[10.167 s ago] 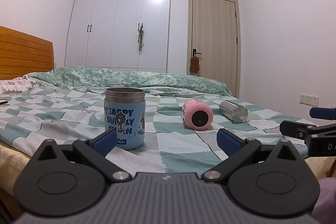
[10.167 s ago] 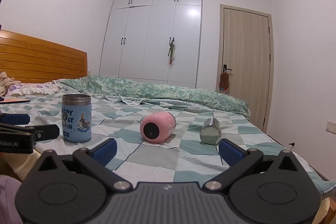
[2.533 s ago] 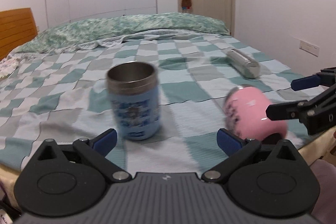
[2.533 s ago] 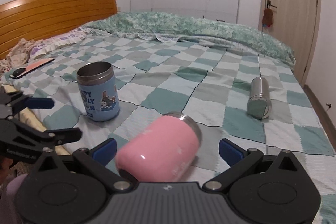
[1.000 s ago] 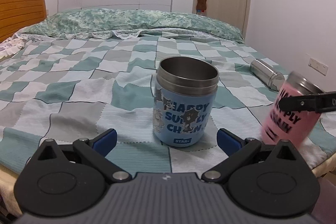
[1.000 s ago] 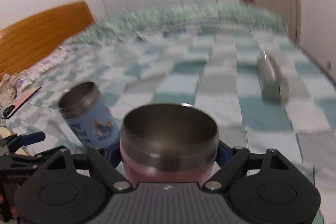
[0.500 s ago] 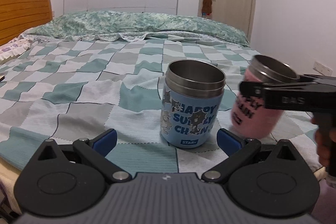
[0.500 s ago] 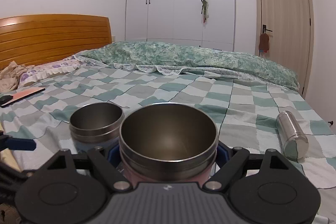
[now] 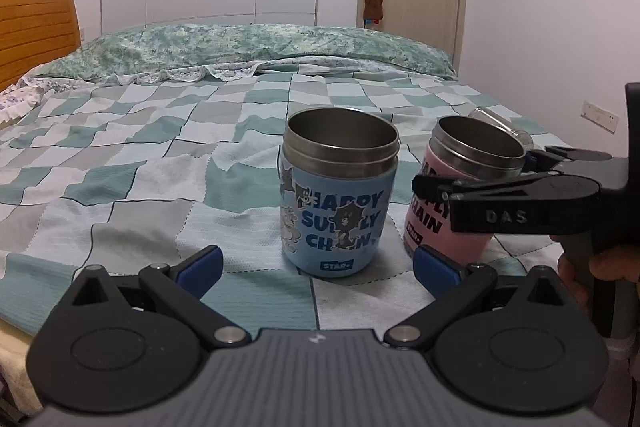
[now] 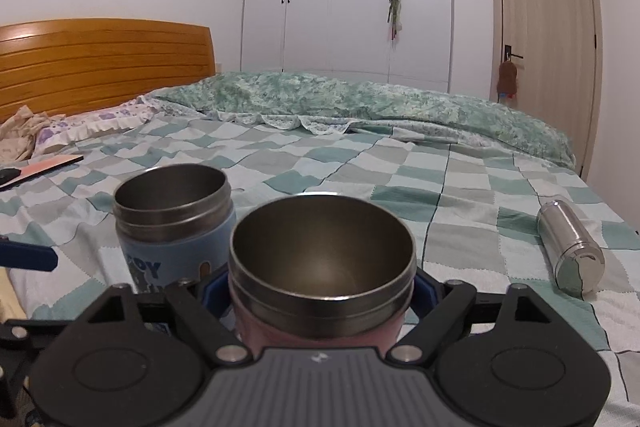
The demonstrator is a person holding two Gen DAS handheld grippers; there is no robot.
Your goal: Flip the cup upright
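The pink steel cup (image 9: 460,203) stands nearly upright, mouth up, on the checked bedspread (image 9: 132,183), just right of the upright blue cup (image 9: 338,199). My right gripper (image 10: 320,293) is shut on the pink cup (image 10: 320,267), its fingers (image 9: 500,187) clamped around the body under the steel rim. In the right wrist view the blue cup (image 10: 172,223) stands at the left. My left gripper (image 9: 316,261) is open and empty, just in front of the blue cup. A steel flask (image 10: 570,251) lies on its side to the right.
A green quilt (image 9: 248,47) is bunched at the far side of the bed. A wooden headboard (image 10: 100,67) and a pillow (image 10: 92,123) are at the left, with a flat pink item (image 10: 44,165) near them. Wardrobe and door stand behind.
My right gripper has brought the pink cup from lying on its side to mouth-up and lowered it beside the blue cup. The left gripper has hardly moved.
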